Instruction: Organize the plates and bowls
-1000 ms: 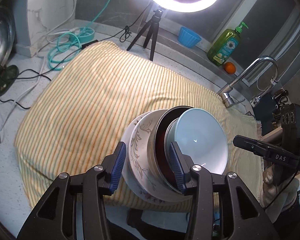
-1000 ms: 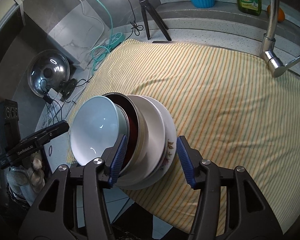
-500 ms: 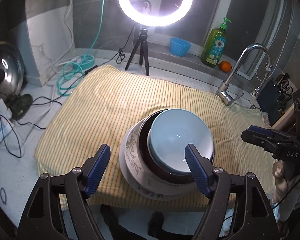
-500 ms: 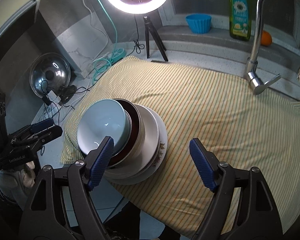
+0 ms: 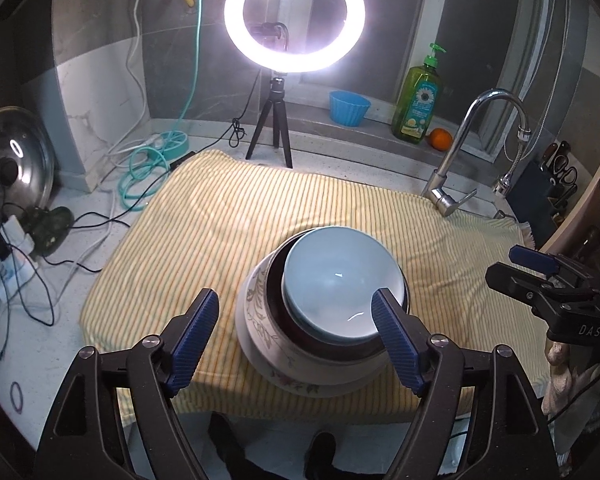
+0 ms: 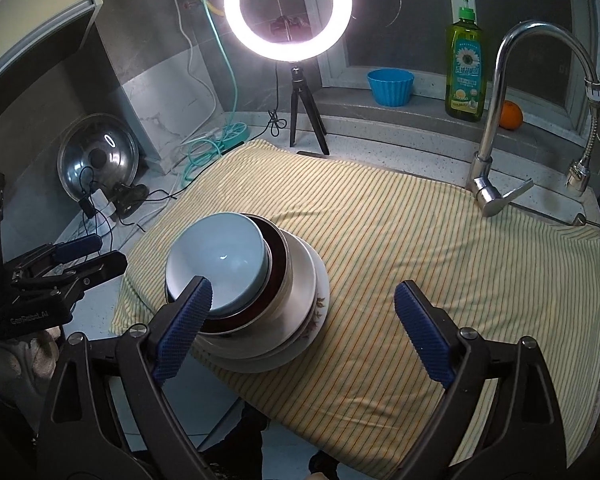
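The left gripper [image 5: 296, 334] points steeply down, its jaws apart and gripping nothing. The right gripper [image 6: 320, 328] tilts down likewise, its jaws opening, with nothing between them. The stack [image 5: 320, 320] sits on the near part of the striped cloth [image 5: 240, 220]: a pale blue bowl [image 5: 340, 280] in a dark bowl [image 5: 274, 280], over white dishes and, seemingly, a floral plate [image 5: 260, 320].
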Action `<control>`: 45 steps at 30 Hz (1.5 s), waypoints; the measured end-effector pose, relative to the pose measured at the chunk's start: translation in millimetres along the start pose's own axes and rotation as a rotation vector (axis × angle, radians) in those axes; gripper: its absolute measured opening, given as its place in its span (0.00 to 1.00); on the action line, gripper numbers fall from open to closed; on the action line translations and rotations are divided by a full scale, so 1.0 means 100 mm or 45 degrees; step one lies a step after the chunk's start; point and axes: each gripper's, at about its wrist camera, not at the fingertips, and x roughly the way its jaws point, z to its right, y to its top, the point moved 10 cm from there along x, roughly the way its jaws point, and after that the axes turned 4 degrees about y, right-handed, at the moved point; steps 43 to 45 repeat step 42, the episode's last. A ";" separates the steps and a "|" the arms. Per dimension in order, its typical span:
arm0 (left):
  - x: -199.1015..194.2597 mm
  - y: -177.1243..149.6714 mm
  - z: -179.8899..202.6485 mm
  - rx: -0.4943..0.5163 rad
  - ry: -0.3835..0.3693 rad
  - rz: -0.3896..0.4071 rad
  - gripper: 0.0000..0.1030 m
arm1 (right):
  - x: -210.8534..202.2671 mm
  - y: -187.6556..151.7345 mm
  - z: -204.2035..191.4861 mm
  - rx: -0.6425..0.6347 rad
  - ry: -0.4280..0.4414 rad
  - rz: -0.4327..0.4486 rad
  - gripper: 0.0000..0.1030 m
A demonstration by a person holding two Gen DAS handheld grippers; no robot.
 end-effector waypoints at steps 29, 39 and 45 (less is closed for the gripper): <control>-0.03 0.01 -0.08 -0.022 0.050 0.007 0.77 | 0.04 -0.04 0.03 0.039 0.003 -0.014 0.92; -0.01 0.03 -0.11 -0.041 0.039 0.022 0.77 | 0.09 -0.07 0.04 0.021 -0.021 -0.026 0.92; 0.01 0.04 -0.12 -0.036 0.042 0.024 0.77 | 0.10 -0.08 0.04 0.030 -0.024 -0.027 0.92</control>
